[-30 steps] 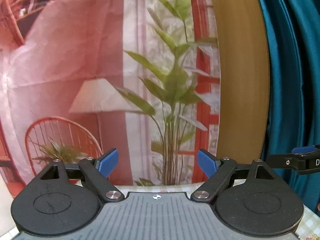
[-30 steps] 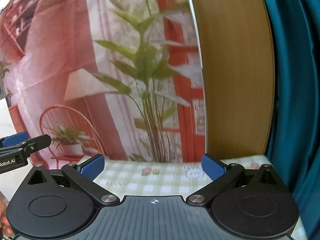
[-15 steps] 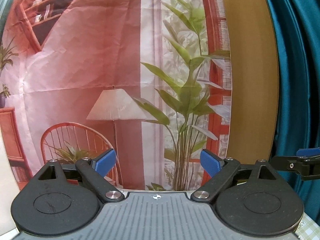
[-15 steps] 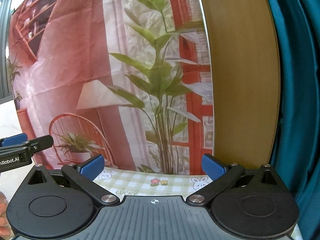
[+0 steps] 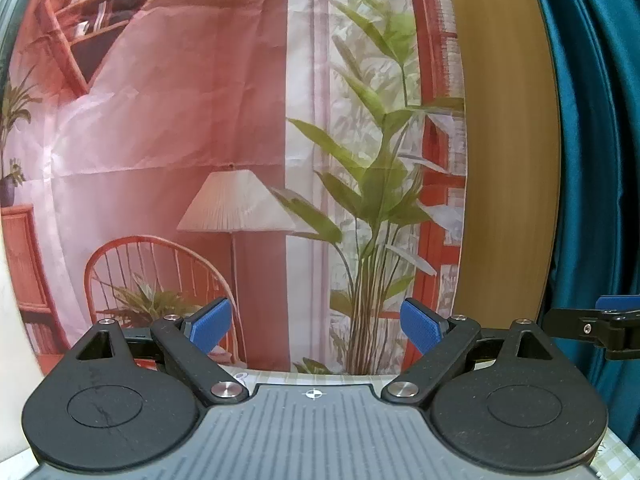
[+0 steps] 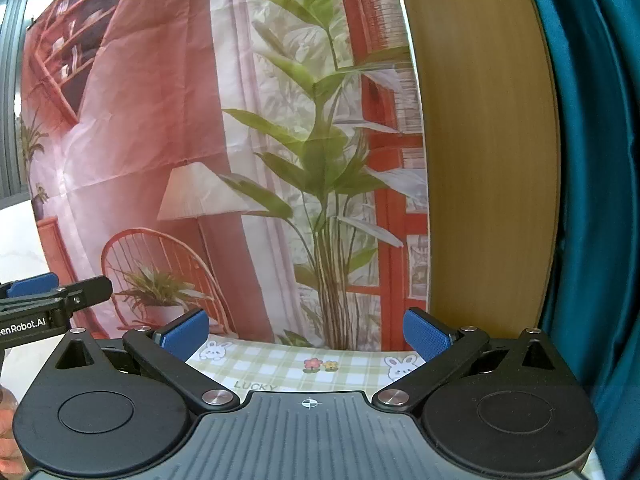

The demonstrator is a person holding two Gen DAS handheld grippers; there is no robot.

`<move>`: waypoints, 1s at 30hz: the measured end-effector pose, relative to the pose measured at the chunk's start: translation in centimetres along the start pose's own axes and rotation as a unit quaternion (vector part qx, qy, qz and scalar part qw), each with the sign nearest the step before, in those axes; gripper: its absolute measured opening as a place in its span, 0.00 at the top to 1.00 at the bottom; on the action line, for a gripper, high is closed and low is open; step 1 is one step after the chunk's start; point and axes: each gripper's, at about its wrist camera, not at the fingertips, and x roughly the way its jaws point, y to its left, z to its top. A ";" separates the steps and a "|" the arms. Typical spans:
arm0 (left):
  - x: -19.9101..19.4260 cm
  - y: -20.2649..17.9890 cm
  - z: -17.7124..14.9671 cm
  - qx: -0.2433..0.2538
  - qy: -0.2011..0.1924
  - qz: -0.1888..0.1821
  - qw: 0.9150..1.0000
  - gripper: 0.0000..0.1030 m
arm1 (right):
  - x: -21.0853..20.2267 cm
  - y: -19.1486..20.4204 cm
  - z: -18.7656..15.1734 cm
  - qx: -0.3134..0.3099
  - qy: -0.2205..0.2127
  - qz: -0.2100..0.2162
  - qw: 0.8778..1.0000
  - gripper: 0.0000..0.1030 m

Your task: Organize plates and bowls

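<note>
Both grippers held wide apart, nothing between the fingers.
Left gripper (image 5: 316, 326) and right gripper (image 6: 306, 334) face a printed backdrop (image 6: 168, 128) beyond the checked tablecloth (image 6: 288, 364); plates and bowls out of view.

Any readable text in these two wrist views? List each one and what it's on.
"LUCKY": printed on the checked tablecloth, right wrist view, just ahead of the right tongs.
"enRobot.AI": white lettering on the body of the left tongs, at the left edge of the right wrist view; the first letters are cut off by the frame.
Left wrist view: no readable text.
</note>
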 end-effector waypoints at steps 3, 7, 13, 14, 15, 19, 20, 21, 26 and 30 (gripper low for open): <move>0.1 0.1 -0.1 -0.003 0.002 0.001 1.000 0.10 | 0.0 0.0 0.0 0.000 0.001 -0.002 1.000 0.00; 0.0 0.1 -0.2 -0.004 0.003 0.000 1.000 0.10 | 0.1 0.0 0.0 0.001 0.004 -0.001 1.000 0.00; 0.0 0.2 -0.2 -0.004 0.003 -0.001 1.000 0.10 | 0.0 0.0 0.0 0.001 0.004 0.000 1.000 0.00; 0.0 0.2 -0.2 -0.004 0.003 -0.001 1.000 0.10 | 0.0 0.0 0.0 0.001 0.003 -0.001 1.000 0.00; 0.0 0.2 -0.1 -0.004 0.003 -0.001 1.000 0.10 | 0.0 0.0 0.0 0.000 0.003 -0.001 1.000 0.00; 0.0 0.2 -0.1 -0.005 0.004 -0.001 1.000 0.10 | 0.0 0.1 0.1 0.000 0.004 0.000 1.000 0.00; 0.0 0.3 -0.1 -0.005 0.005 -0.002 1.000 0.10 | 0.0 0.1 0.1 0.000 0.004 0.000 1.000 0.00; 0.0 0.3 -0.1 -0.006 0.005 -0.004 1.000 0.10 | 0.0 0.1 0.1 0.000 0.004 0.000 1.000 0.00; 0.0 0.2 -0.2 -0.004 0.007 -0.002 1.000 0.10 | 0.1 0.0 0.1 0.000 0.005 0.000 1.000 0.00; 0.0 0.3 -0.3 -0.006 0.007 0.000 1.000 0.10 | 0.2 0.0 0.1 0.000 0.005 0.001 1.000 0.00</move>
